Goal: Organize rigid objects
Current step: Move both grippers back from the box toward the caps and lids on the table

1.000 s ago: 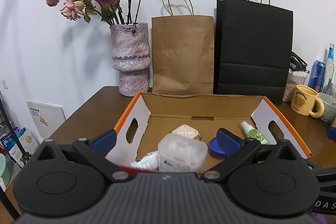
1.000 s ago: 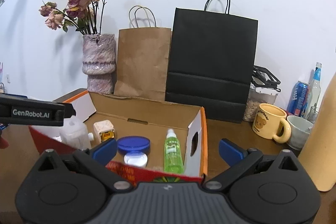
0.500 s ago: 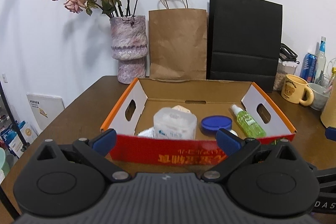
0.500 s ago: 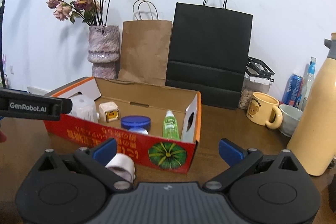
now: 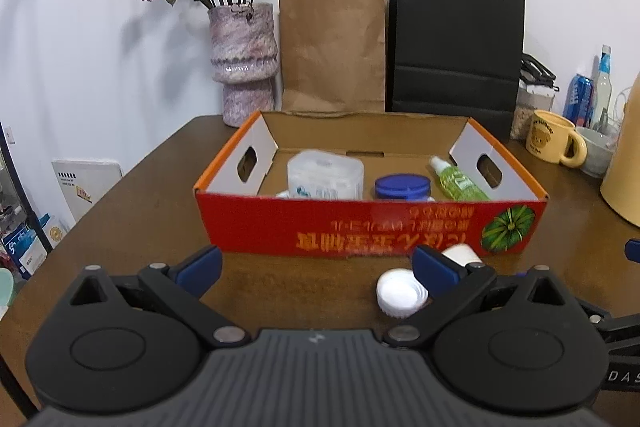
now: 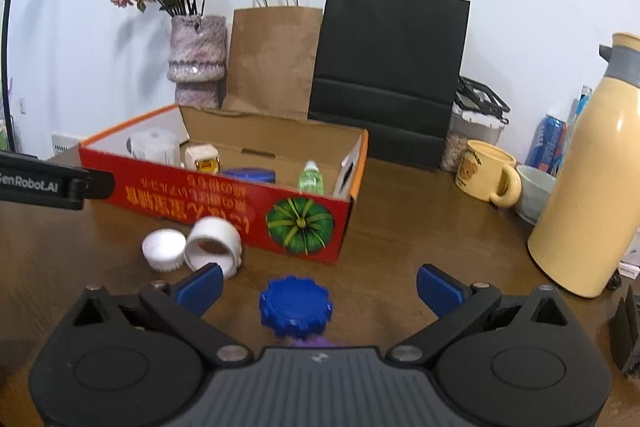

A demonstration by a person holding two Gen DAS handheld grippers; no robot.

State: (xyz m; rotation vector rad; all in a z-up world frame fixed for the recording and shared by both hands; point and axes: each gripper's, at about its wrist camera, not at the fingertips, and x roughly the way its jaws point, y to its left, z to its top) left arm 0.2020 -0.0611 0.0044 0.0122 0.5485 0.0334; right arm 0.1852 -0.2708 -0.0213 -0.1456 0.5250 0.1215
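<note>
A red cardboard box (image 5: 372,223) (image 6: 224,195) stands on the brown table. In it are a clear plastic container (image 5: 325,175), a blue lid (image 5: 402,185), a green spray bottle (image 5: 458,181) and a small cream cube (image 6: 203,158). In front of the box lie a white cap (image 5: 400,293) (image 6: 163,250) and a white jar on its side (image 6: 214,245). A blue-capped purple bottle (image 6: 295,307) stands between my right gripper's fingers. My left gripper (image 5: 316,267) is open and empty. My right gripper (image 6: 318,287) is open around the blue cap.
A vase of dried roses (image 5: 244,55), a brown paper bag (image 5: 332,47) and a black paper bag (image 5: 456,43) stand against the wall. A yellow mug (image 6: 488,171), a bowl (image 6: 534,191), a cream thermos (image 6: 588,187) and a can (image 5: 578,101) are at the right.
Both grippers have pulled back from over the box toward the table's near side. The white cap, the white jar and the blue-capped bottle have come into view in front of the box.
</note>
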